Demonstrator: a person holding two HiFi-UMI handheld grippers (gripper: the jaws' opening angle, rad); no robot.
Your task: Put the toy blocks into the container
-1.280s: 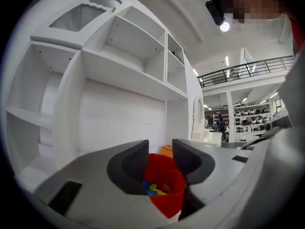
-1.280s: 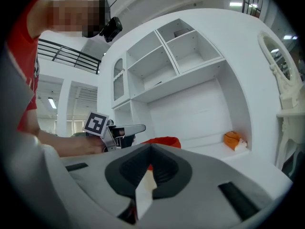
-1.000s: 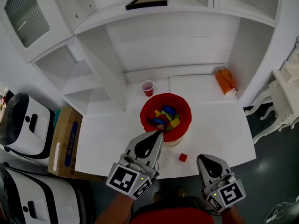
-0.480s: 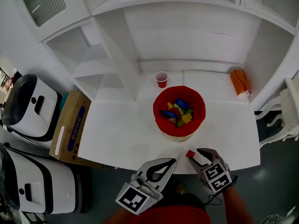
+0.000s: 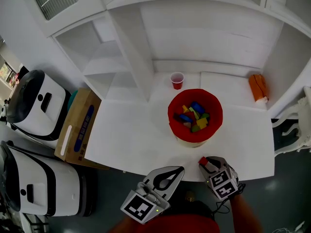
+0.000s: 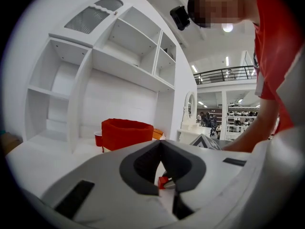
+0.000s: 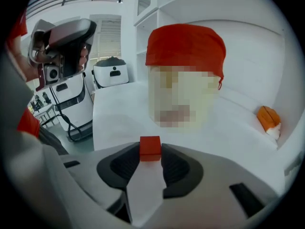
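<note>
The red container [image 5: 173, 116] stands mid-table with several coloured blocks [image 5: 194, 115] inside; it also shows in the left gripper view [image 6: 125, 132] and the right gripper view [image 7: 186, 44]. A small red block [image 5: 202, 160] sits on the table near the front edge. My right gripper [image 5: 205, 163] is at it, jaws closing, with the block [image 7: 150, 148] wedged between both tips [image 7: 150, 152]. My left gripper [image 5: 173, 171] hovers at the front edge, left of the block, shut and empty [image 6: 162, 149].
A red cup [image 5: 177, 79] stands behind the container. An orange object [image 5: 258, 87] lies at the back right. White shelves rise behind and to the left. Beside the table's left edge are a cardboard box [image 5: 77, 130] and white machines [image 5: 34, 106].
My left gripper pulled back from the container to the front edge. My right gripper moved forward to the red block, its jaws now around it.
</note>
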